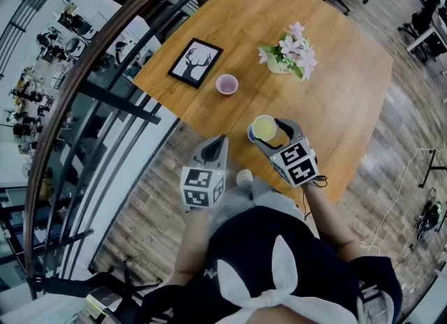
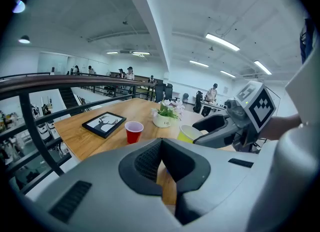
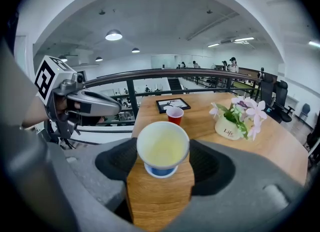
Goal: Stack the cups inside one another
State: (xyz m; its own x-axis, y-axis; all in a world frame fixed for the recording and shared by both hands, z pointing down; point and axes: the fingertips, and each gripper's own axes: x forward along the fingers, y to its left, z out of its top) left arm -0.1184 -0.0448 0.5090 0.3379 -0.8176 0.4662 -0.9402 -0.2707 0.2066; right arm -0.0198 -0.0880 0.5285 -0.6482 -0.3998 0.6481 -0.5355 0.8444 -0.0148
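Left gripper [image 2: 161, 142] just off the tabletop's [image 1: 349, 92] near edge, jaws pressed together, empty | my right gripper [image 3: 163, 151] pinches yellow cup [image 3: 163, 146] directly over blue cup [image 3: 160, 172] at near edge | red cup [image 3: 174, 114] farther in, well apart | framed deer picture [image 3: 172, 105] near left edge | flower pot [image 3: 231, 126] toward far side.
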